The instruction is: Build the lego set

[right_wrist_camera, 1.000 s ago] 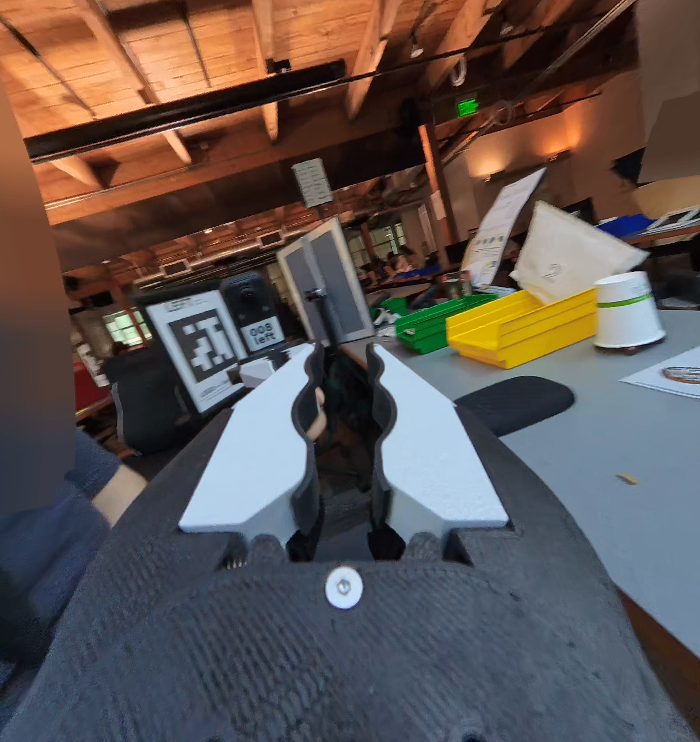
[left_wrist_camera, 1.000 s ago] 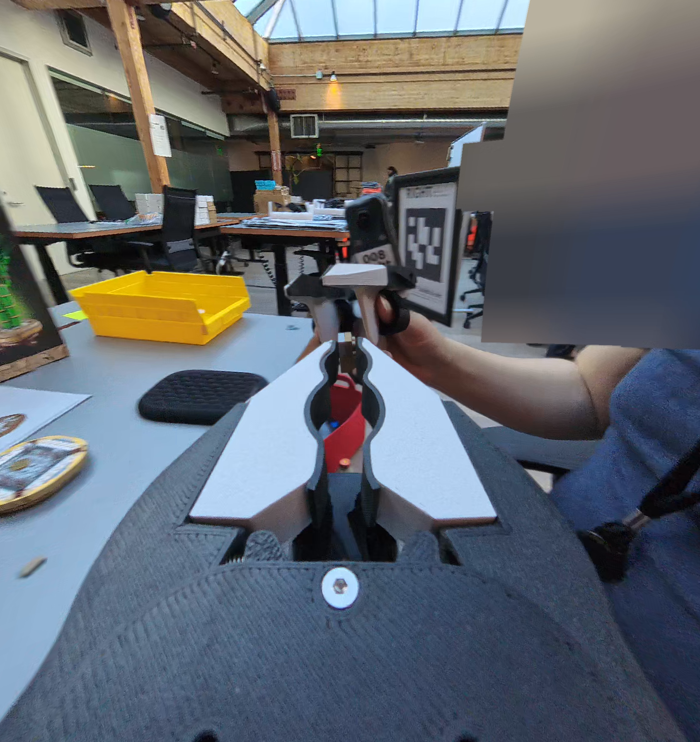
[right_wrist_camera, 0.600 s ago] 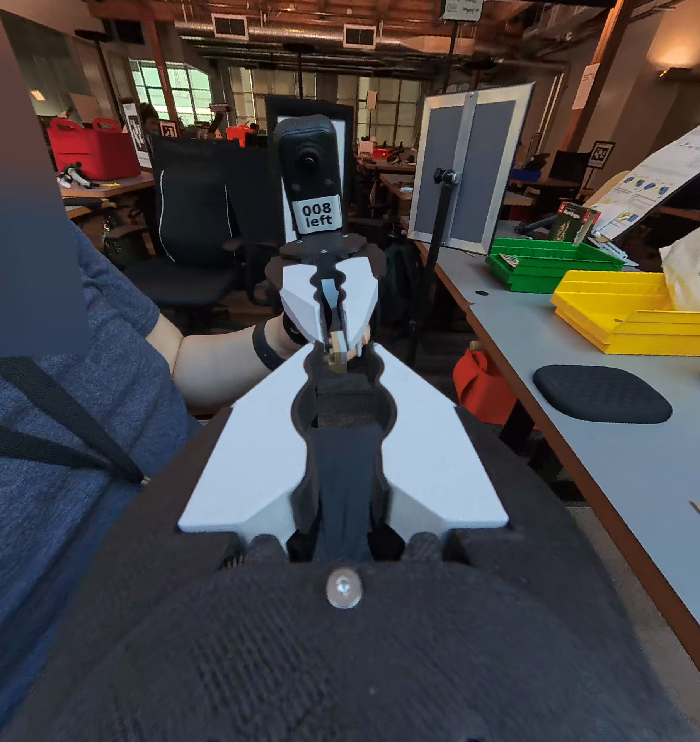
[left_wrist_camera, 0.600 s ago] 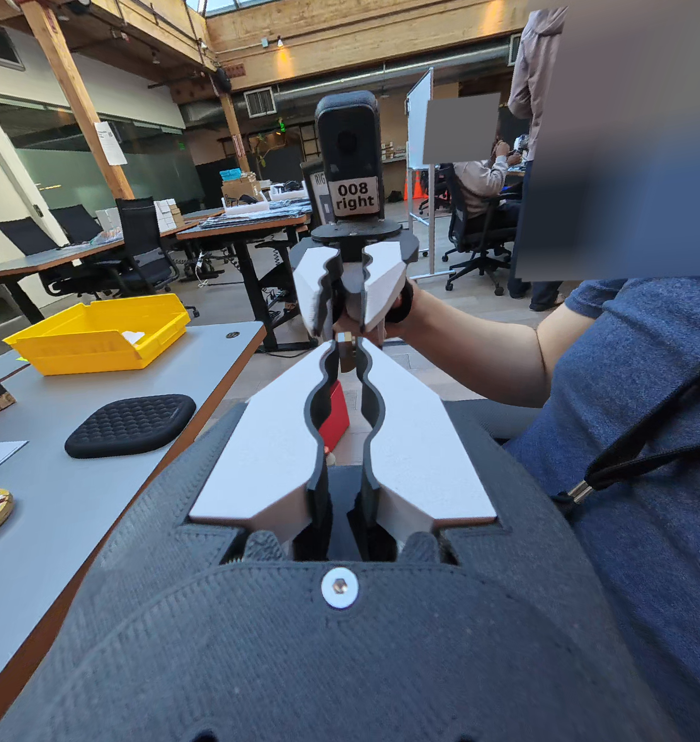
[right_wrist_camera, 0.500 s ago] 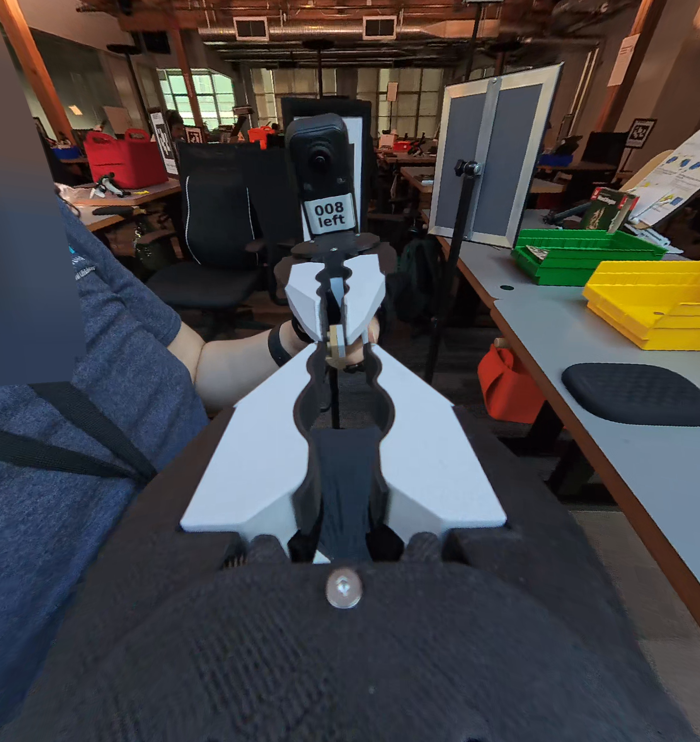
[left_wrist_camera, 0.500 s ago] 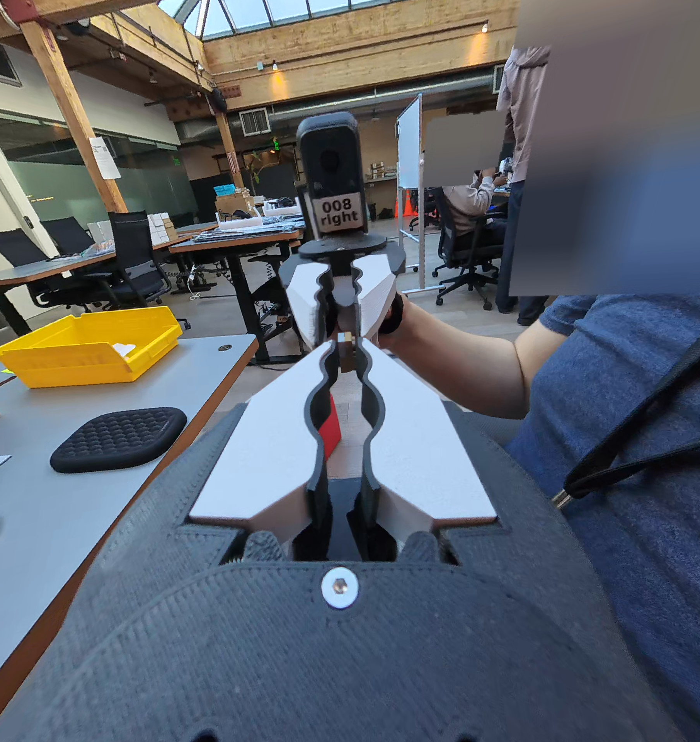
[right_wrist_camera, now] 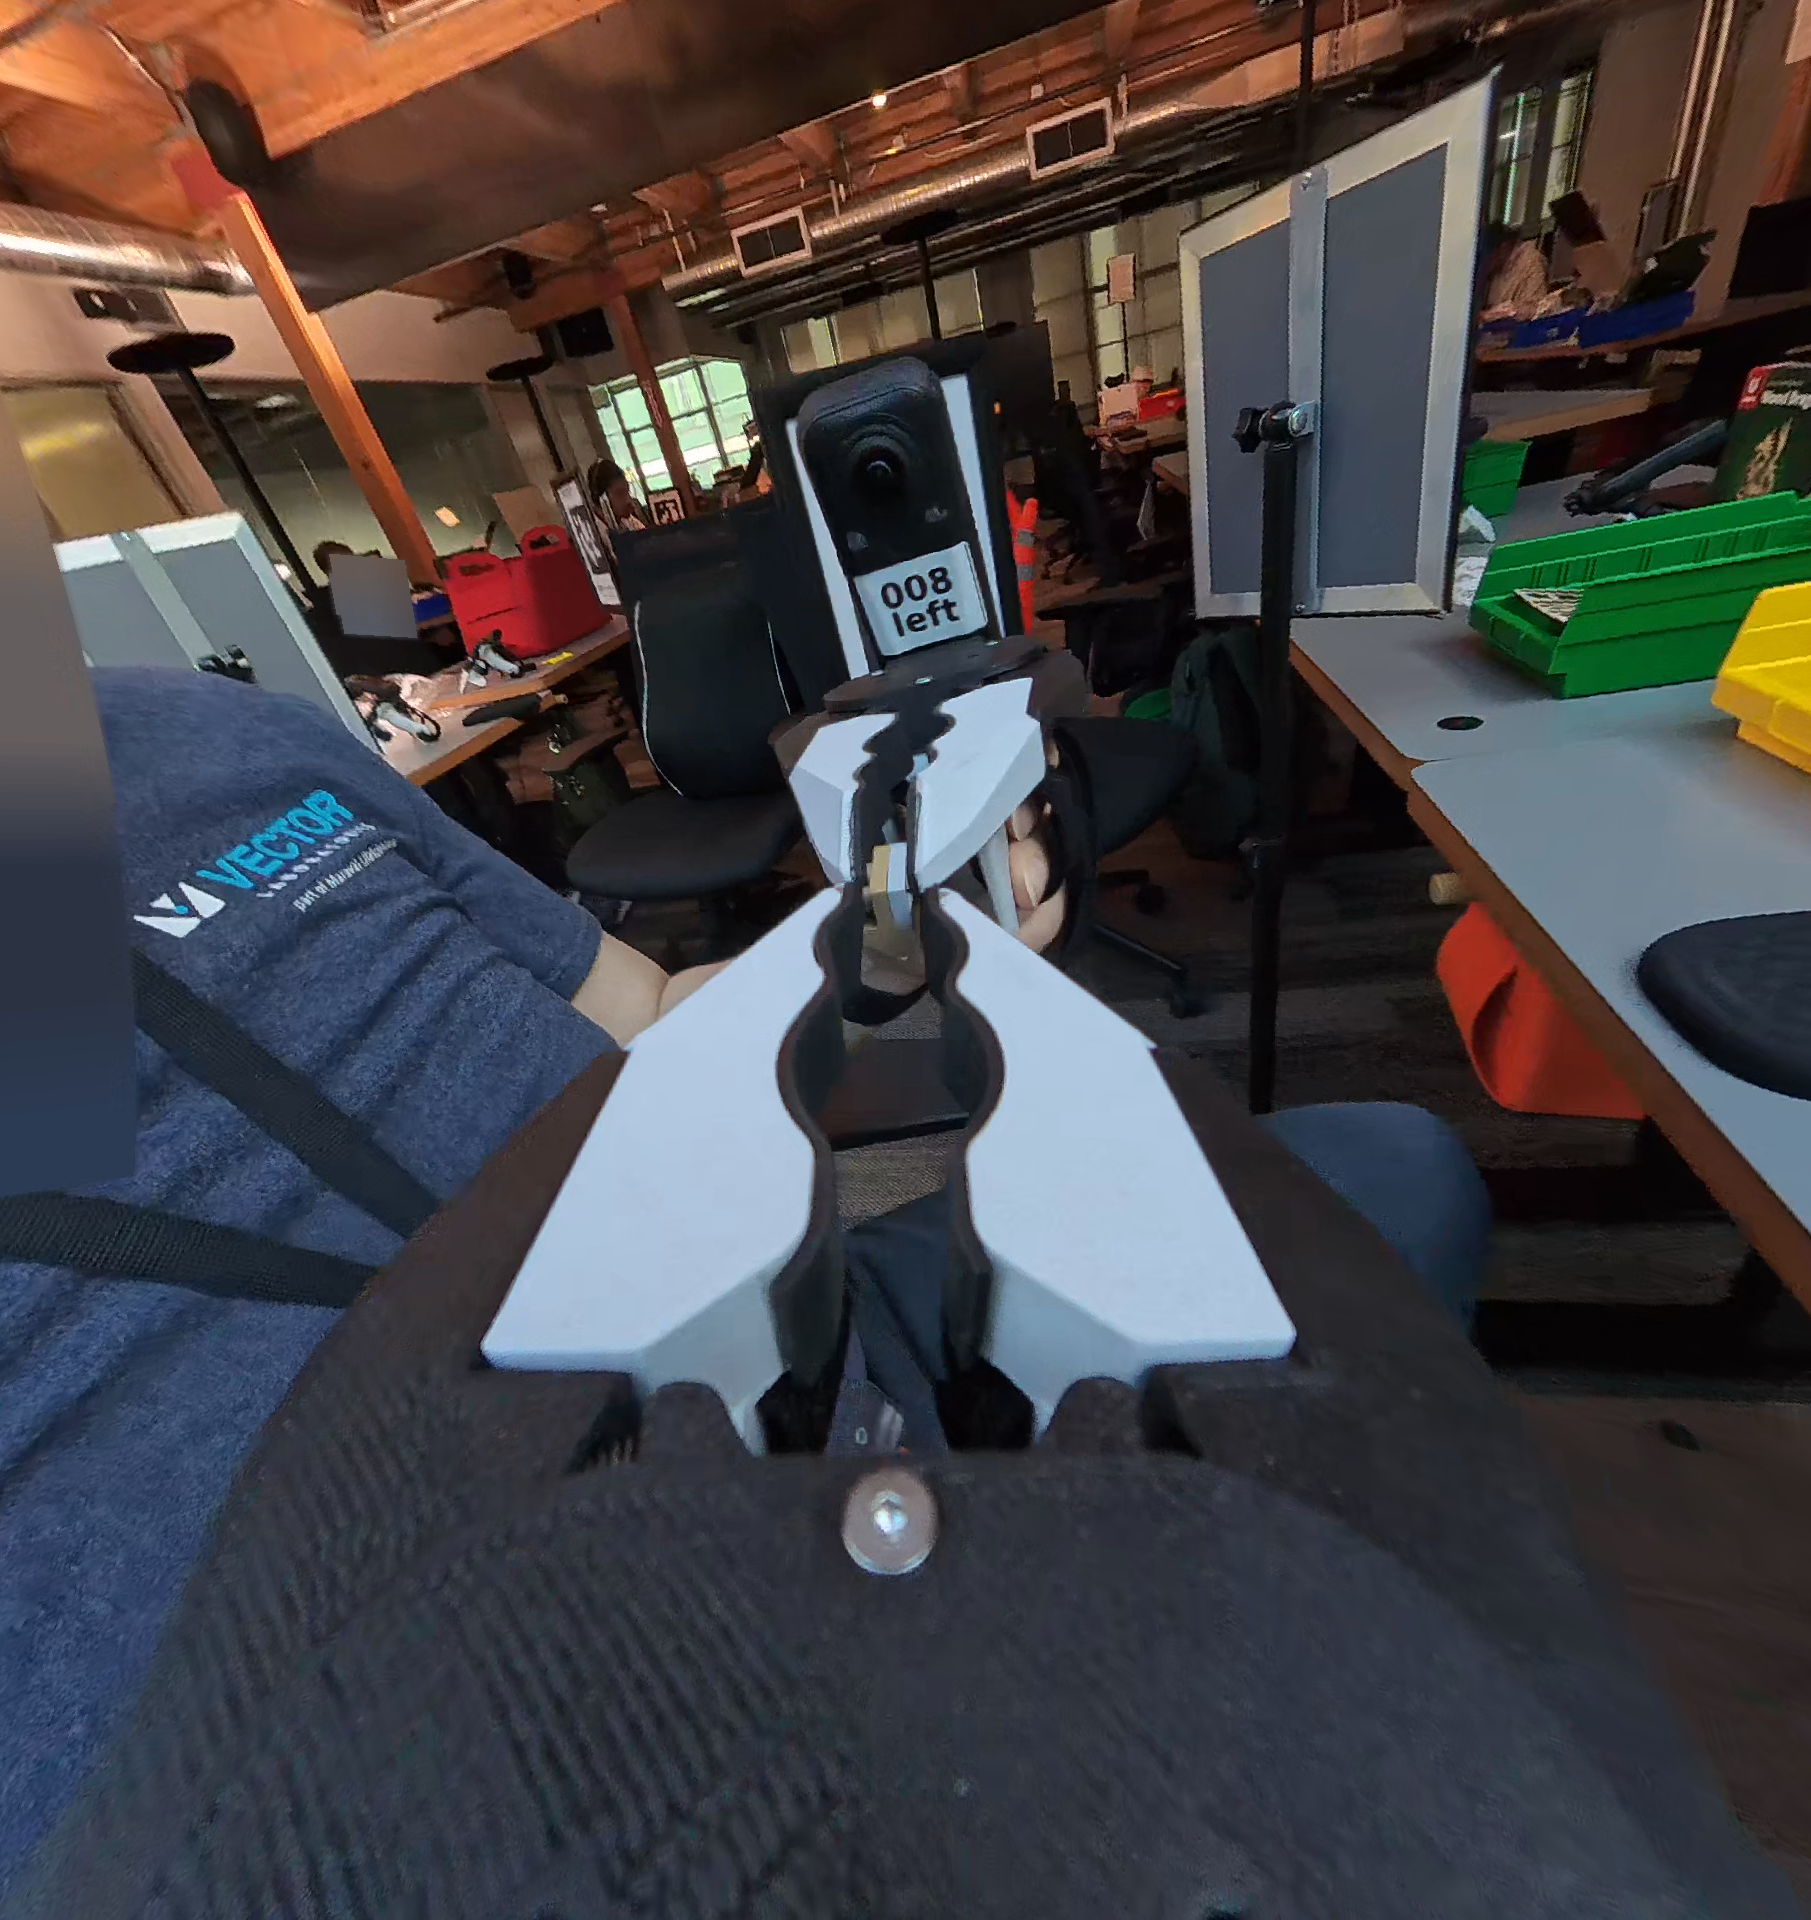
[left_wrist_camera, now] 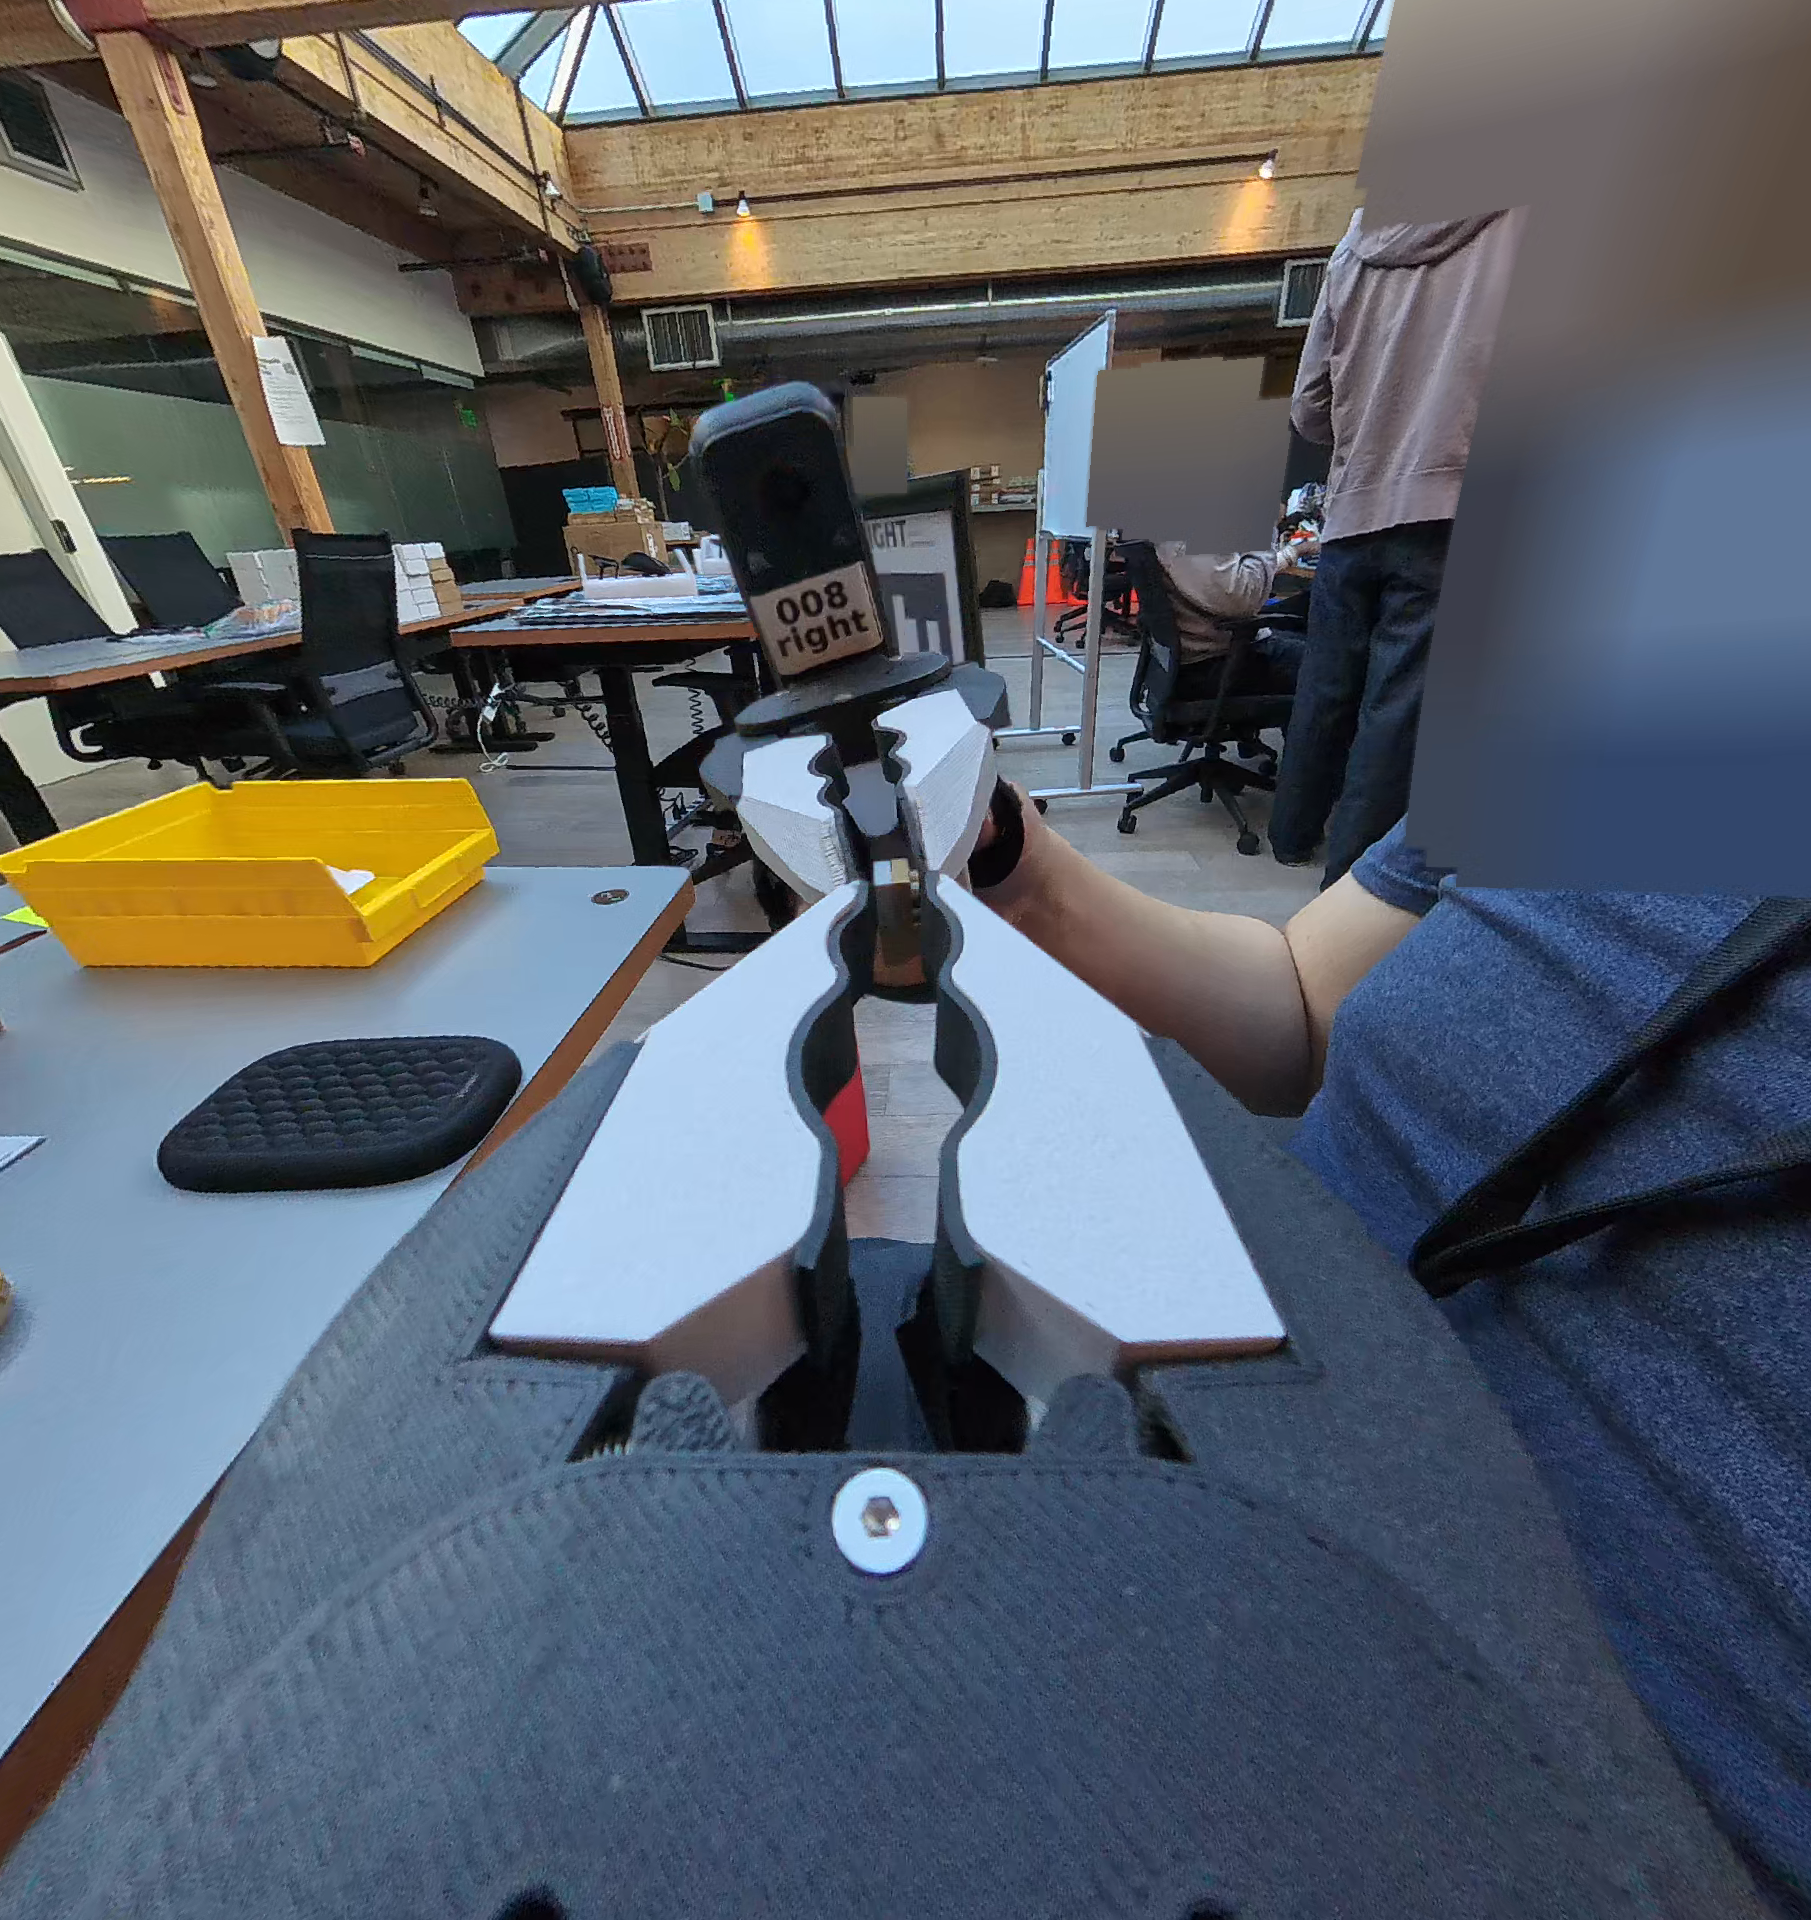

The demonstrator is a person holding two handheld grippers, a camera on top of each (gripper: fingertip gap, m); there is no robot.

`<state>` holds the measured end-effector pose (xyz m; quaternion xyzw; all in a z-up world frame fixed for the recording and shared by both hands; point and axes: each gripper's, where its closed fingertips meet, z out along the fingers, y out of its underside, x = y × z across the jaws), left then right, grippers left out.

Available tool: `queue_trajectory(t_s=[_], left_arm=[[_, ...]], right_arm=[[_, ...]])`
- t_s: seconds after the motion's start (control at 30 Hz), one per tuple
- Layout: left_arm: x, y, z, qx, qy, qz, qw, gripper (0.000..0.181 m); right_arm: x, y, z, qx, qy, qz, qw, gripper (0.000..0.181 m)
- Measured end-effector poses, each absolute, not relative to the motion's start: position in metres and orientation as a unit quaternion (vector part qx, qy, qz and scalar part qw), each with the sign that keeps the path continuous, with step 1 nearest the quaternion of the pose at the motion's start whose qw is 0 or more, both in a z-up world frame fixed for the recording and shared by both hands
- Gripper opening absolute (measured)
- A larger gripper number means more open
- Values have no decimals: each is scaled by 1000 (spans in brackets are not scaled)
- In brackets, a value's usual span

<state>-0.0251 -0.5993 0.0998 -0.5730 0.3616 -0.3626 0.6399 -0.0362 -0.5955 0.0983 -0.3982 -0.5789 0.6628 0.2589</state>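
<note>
While the two hand-held tools point at each other in mid-air, off the edge of the grey table (left_wrist_camera: 257, 1226), a small tan lego piece (left_wrist_camera: 893, 883) sits right where their tips meet, at the centre of both wrist views. In the left wrist view the left gripper (left_wrist_camera: 896, 902) has its fingers drawn nearly together on the near end of the piece. The right gripper (left_wrist_camera: 873, 821) faces it at 12 o'clock with a narrow gap between its fingers, and the far end of the piece lies in that gap. From the right wrist view, the right gripper (right_wrist_camera: 888, 920) and the left gripper (right_wrist_camera: 885, 844) show the same tip-to-tip pose, both pinching the tan piece. Whether this is one brick or two being pressed together is too small to tell. Holding it in the air probably lets each tool push against the other. A yellow bin (left_wrist_camera: 246, 868) sits at 10 o'clock, a black pad (left_wrist_camera: 340, 1110) at 9 o'clock.
</note>
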Motion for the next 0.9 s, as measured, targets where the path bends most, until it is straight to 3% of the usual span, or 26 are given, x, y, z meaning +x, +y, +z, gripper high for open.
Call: queue_trajectory(t_s=[0.37,0.67,0.9], left_arm=[[-62,-511,84,-631,294,-414,586,7],[-101,-429,70,-676,255,-459,517,6],[-142,-379,62,-673,213,-485,516,8]], right_arm=[[-73,-506,82,-454,-464,739,176,7],[-113,-424,69,-478,-421,752,171,7],[-154,-375,59,-499,-360,783,94,6]])
